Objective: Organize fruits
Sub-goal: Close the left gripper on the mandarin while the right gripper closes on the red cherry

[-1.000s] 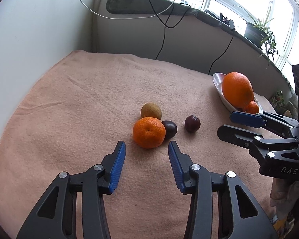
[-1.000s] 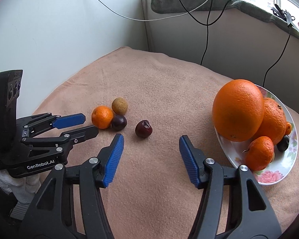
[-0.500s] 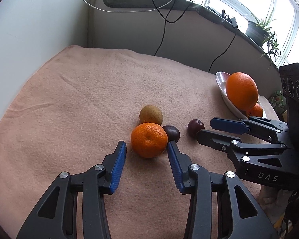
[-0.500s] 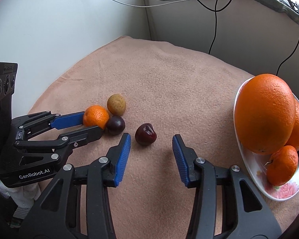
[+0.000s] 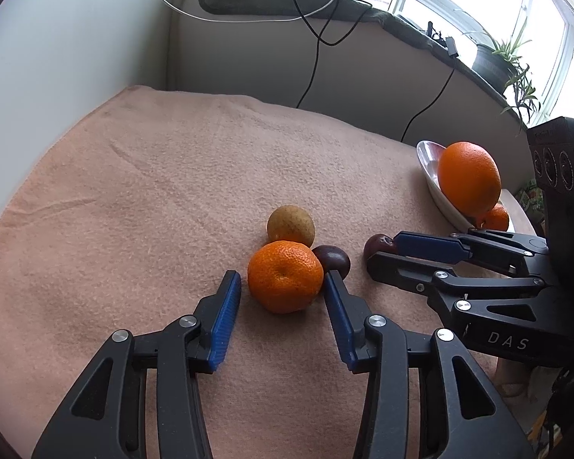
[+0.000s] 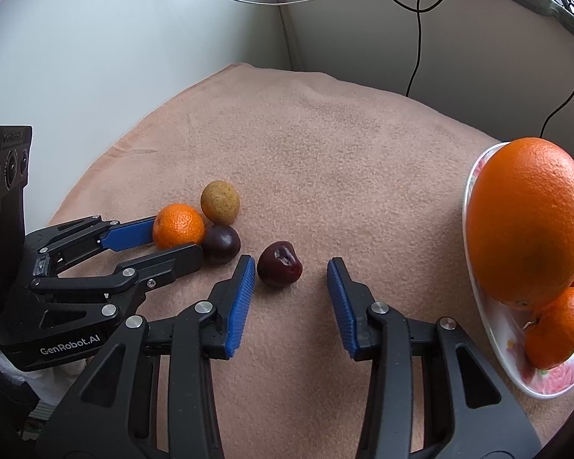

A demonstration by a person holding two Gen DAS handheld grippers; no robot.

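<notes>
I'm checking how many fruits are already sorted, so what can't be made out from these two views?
- Plate: the right wrist view cuts off its right side; the big orange hides fruit behind it.
- Plate, left wrist view: the right tool and the big orange cover most of it.
- Cherry: largely hidden behind the right tool in the left wrist view.
- Whether either tool touches fruit: unclear.

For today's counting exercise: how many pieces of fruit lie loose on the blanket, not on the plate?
4: a mandarin, a yellow-brown fruit just behind it, a dark plum touching the mandarin's right side, and a dark red fruit apart, nearer the plate.
</notes>
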